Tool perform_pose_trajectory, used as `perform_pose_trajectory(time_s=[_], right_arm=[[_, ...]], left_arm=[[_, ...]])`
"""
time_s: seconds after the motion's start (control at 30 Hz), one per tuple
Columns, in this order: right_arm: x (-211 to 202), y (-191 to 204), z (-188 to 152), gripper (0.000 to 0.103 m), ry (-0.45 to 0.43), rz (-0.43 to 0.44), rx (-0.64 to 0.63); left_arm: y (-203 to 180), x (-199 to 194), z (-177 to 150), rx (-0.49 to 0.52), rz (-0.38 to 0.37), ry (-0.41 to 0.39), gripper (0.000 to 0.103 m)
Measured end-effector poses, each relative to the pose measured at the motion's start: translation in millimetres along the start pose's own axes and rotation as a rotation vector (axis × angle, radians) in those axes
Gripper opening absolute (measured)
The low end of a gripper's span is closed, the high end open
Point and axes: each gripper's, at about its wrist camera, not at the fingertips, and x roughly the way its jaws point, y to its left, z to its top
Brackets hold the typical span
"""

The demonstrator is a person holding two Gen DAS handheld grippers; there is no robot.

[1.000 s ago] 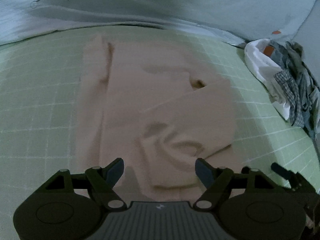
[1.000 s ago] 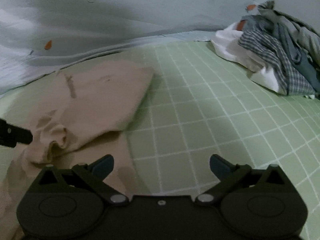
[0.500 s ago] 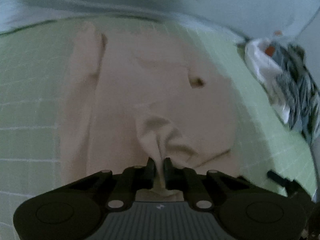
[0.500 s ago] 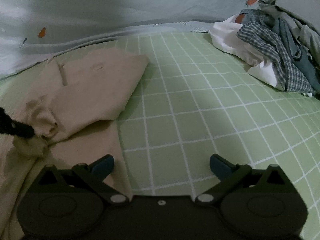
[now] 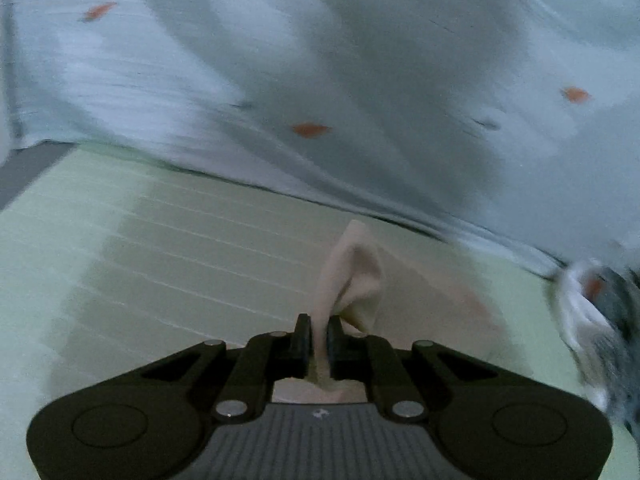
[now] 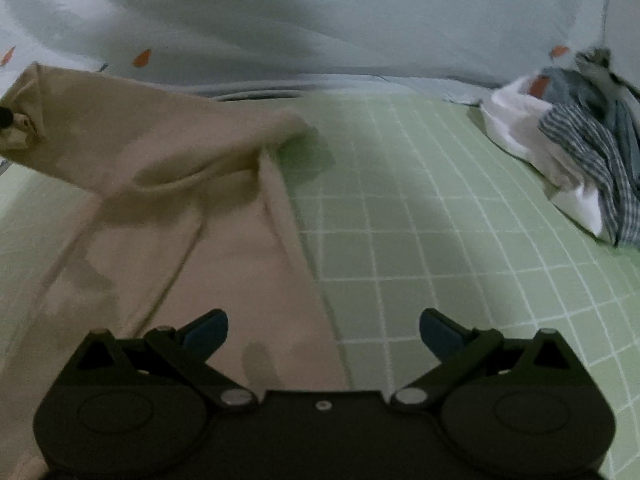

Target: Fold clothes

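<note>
A beige garment [image 6: 224, 248] lies on the green checked sheet [image 6: 420, 240]. My left gripper [image 5: 318, 340] is shut on a bunched end of the beige garment [image 5: 352, 280], which sticks up between the closed fingers. In the right wrist view that end [image 6: 52, 112] is lifted off the sheet and stretched toward the upper left, where a dark tip of the left gripper [image 6: 5, 114] shows at the frame edge. My right gripper [image 6: 323, 330] is open, with nothing between its fingers, hovering above the garment's right edge.
A heap of unfolded clothes [image 6: 572, 132], white, checked and grey, sits at the far right of the sheet. A pale blue cloth with orange marks [image 5: 312, 80] rises behind the bed. Bare green sheet spreads between the garment and the heap.
My left gripper closed on a bunch of the beige garment, then lifted it up and away to the left, unfolding the flap. The right gripper stayed open and barely moved.
</note>
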Motion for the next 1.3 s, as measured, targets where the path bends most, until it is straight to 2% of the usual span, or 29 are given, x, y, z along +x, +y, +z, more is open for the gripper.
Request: perform_pose_trajectory(time_s=[0.13,0.17,0.2,0.23,0.27,0.3,0.4,0.47,0.6,0.67,0.7,0.77,0.87,0.9,0.93,1.17,1.3], right_arm=[[-5,8,0,0.103,-0.008,-0.008,-0.027],[-6,8,-1,0.103,-0.009,-0.014,-0.029],[-7,8,-1,0.103,-0.009,-0.023,-0.027],[-8,8,-1,0.103,-0.007,-0.032,-0.025],[-9,6,-1,0.103,-0.001,-0.039,-0.02],[-10,4,-2,0.103,0.008,-0.047,-0.013],[-11,-3,-6,0.103,0.048,-0.072,0.021],[-12,-8,-11,0.1,0.074,-0.085,0.047],[-20,-15,-21,0.087,0.102,-0.078,0.066],[-24,-18,-28,0.077,0.117,-0.044,0.069],[-26,-19,-32,0.069,0.125,-0.023,0.072],[-32,-19,-37,0.063,0.12,0.009,0.058],[-40,-18,-44,0.034,0.104,0.055,0.032],[-42,-18,-45,0.018,0.103,0.073,0.032],[-44,-17,-46,0.005,0.102,0.089,0.029],[-74,13,-41,0.004,0.017,0.104,-0.091],[-91,40,-38,0.004,-0.024,0.146,-0.144]], left_arm=[[36,1,-3,-0.094,0.141,0.026,0.015],[45,1,-3,-0.117,0.176,0.033,0.025],[48,2,-8,-0.121,0.215,0.057,0.041],[48,3,-12,-0.118,0.237,0.074,0.048],[46,5,-20,-0.103,0.224,0.108,0.059],[45,6,-27,-0.087,0.212,0.141,0.064],[34,11,-52,-0.03,0.159,0.259,0.071],[14,17,-74,0.032,0.1,0.35,0.071],[-26,18,-119,0.197,0.006,0.46,0.073],[-39,18,-135,0.258,0.018,0.494,0.073],[-46,18,-143,0.288,0.024,0.51,0.073],[-45,13,-151,0.282,0.037,0.509,0.075],[-43,7,-163,0.273,0.056,0.506,0.081],[-42,5,-168,0.27,0.062,0.506,0.083],[-41,3,-172,0.267,0.069,0.505,0.083],[-26,-16,-187,0.245,0.091,0.533,0.084],[-17,-21,-194,0.262,0.09,0.551,0.089]])
